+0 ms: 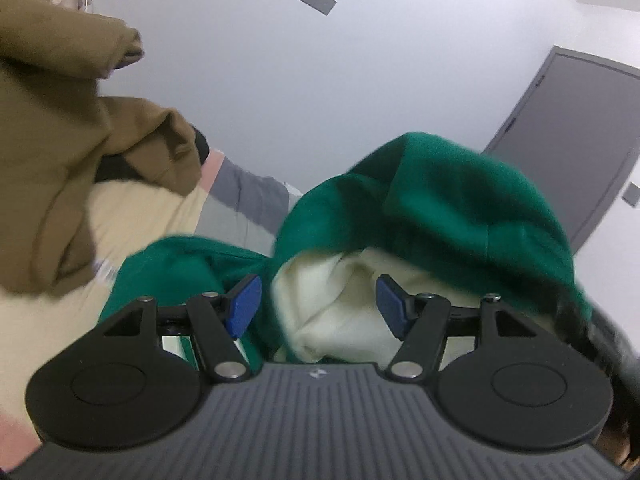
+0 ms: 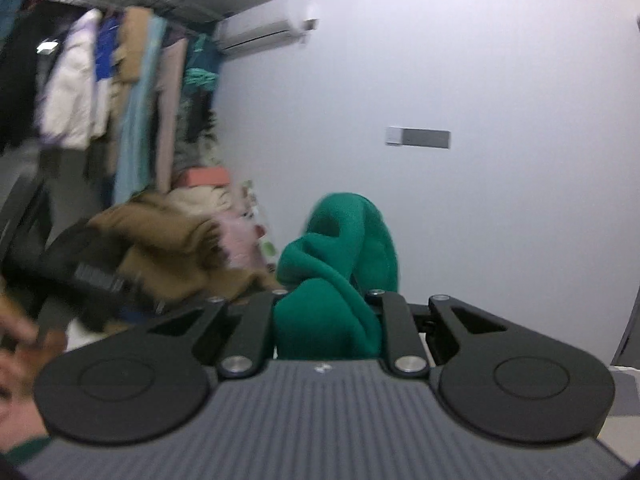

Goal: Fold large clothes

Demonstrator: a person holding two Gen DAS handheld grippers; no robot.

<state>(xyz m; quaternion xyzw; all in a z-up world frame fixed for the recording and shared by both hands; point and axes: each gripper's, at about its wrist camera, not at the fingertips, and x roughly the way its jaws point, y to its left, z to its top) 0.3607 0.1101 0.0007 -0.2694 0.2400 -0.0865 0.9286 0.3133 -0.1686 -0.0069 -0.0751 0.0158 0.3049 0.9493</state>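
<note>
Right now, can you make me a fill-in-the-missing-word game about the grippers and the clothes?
1. The right gripper is shut on the ____ garment.
2. The left gripper has its jaws ____.
3. The pads on the left gripper's fingers are ____.
4. The garment's lining between the left fingers is ____.

Missing words: green; open; blue; cream

You get soft, even indoor light, bluish cast on white wall (image 1: 248,80); no glare, shadows faint. Fisheye bends door (image 1: 568,136) and frame edges. Left wrist view: green hoodie (image 1: 460,208) edges smeared, brown garment (image 1: 60,128) soft. Right wrist view: heavy motion blur over hanging clothes (image 2: 120,96); air conditioner (image 2: 264,32) smeared.
</note>
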